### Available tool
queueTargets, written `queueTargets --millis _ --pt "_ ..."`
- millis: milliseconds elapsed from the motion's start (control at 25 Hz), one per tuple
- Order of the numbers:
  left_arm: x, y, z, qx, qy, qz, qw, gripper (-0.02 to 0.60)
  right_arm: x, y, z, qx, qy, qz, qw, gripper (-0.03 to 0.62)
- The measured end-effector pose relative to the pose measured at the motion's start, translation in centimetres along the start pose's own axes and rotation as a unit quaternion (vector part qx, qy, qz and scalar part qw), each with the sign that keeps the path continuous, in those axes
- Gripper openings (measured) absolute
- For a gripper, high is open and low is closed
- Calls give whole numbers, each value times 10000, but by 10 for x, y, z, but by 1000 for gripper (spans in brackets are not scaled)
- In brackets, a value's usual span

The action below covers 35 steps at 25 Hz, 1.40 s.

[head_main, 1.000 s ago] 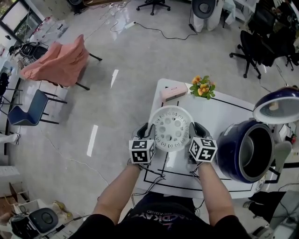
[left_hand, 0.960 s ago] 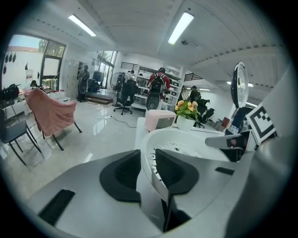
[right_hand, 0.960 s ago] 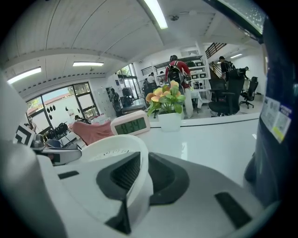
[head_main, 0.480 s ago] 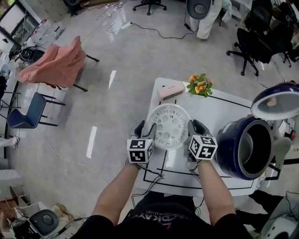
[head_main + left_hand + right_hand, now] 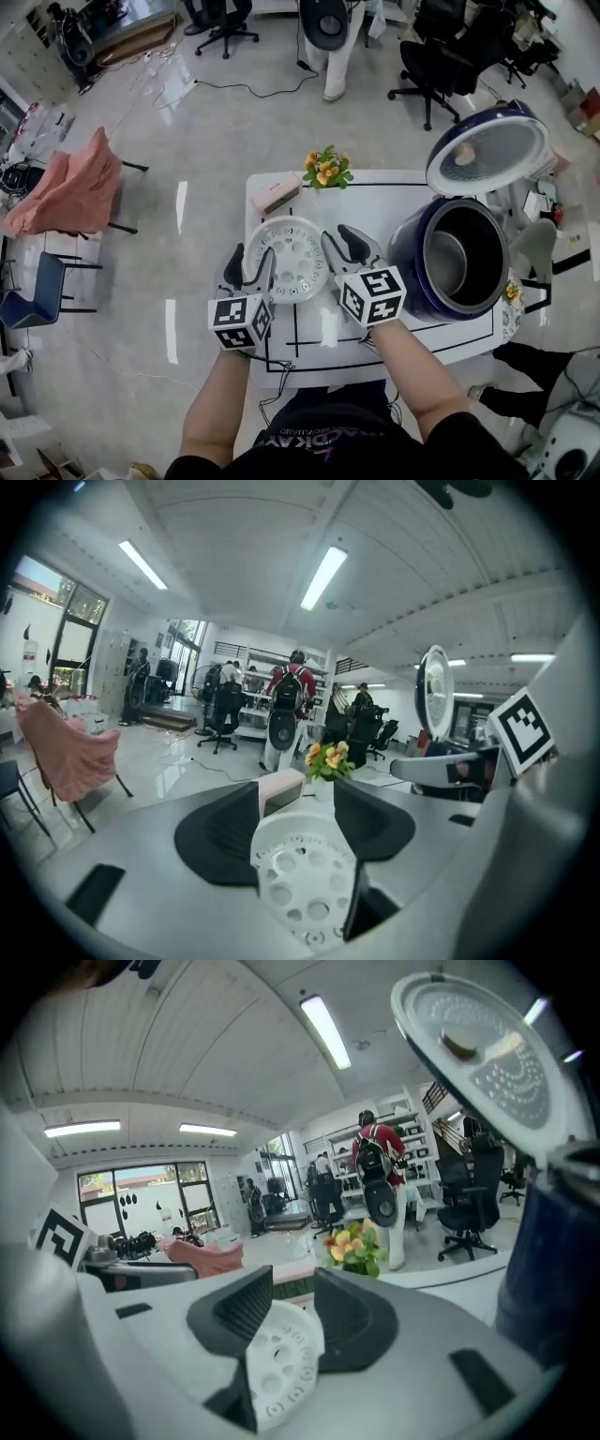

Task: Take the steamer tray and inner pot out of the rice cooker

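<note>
The white perforated steamer tray [image 5: 286,260] lies flat on the white table [image 5: 422,342]. My left gripper [image 5: 249,258] hangs over its left rim and my right gripper [image 5: 342,236] over its right rim. Both are lifted off the table and their jaws are opening. In the left gripper view the tray [image 5: 300,878] shows below the gap of the left gripper [image 5: 295,794], with no pad pressing on it. The right gripper [image 5: 292,1283] likewise frames the tray [image 5: 281,1363] without gripping. The navy rice cooker [image 5: 450,258] stands at the right with its lid [image 5: 487,150] up and the inner pot [image 5: 452,251] inside.
A pink box [image 5: 275,195] and a small pot of orange flowers [image 5: 325,169] stand at the table's far edge behind the tray. Black tape lines [image 5: 469,330] mark the tabletop. Office chairs and a person stand on the floor beyond the table.
Both grippers have lifted up from the tray's rims and their jaws have spread apart. The tray stays on the table. The head view has shifted, so the cooker's lid now shows fully.
</note>
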State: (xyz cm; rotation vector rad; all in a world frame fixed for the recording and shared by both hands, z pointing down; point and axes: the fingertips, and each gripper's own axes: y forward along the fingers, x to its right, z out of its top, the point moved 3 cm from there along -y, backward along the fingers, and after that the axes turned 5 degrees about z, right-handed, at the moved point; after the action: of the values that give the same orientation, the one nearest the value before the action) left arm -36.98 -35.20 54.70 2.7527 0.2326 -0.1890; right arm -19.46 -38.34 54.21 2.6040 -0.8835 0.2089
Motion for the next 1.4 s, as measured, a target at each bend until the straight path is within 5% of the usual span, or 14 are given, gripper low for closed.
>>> queueTargets --millis 480,880,1120,1400 --pt "144 -12 75 612 188 -1582 9853 247 8 -128 104 1301 -536 -443 9891 124" --pt "268 -30 88 591 541 -2815 9562 249 68 -262 114 1626 -399 -1841 9685 124" --pt "312 -40 88 529 688 -2988 9503 253 107 -316 107 1527 -187 -2217 9629 134" --pt "340 -33 60 192 839 -2488 9647 284 160 -343 72 1047 149 -2172 9704 169"
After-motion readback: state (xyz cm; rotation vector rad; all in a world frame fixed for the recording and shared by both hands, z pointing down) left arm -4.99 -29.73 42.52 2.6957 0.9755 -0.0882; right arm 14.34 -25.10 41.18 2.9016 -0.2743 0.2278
